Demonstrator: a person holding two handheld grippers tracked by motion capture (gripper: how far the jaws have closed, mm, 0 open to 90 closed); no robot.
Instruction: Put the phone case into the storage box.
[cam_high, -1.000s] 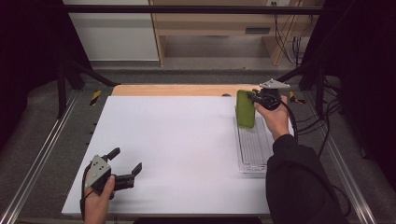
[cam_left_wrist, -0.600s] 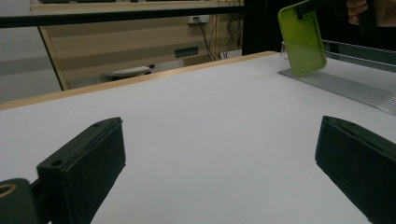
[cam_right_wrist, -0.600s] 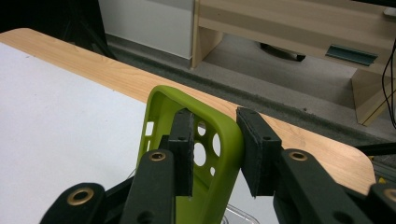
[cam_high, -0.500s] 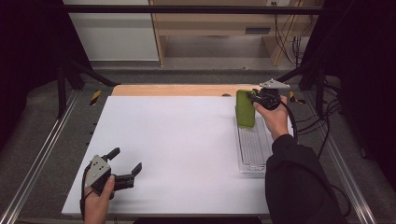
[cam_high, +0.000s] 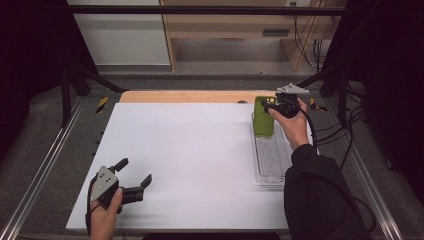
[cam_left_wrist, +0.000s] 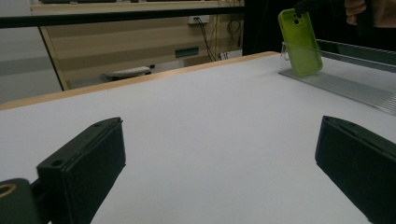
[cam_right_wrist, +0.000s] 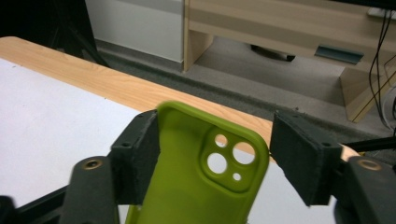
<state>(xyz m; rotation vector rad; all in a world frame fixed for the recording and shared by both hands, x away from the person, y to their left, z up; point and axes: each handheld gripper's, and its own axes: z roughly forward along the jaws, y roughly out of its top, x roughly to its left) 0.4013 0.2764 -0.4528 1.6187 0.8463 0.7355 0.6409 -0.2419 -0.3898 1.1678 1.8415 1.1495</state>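
Now my right tongs (cam_right_wrist: 212, 158), just spread, bracket the lime-green silicone phone case (cam_right_wrist: 201, 182) standing in the clear ribbed tray (cam_high: 272, 160); I'd withdraw straight upward without nudging it. Left tongs (cam_high: 134, 179) idle apart.

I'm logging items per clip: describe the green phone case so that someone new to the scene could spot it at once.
Start at the white table and go to its far right side, where a clear ribbed tray lies. The green phone case stands upright at the tray's far end, between the jaws of the right tool, which have just been opening. It is the one bright lime thing there, with camera cutouts near its top.
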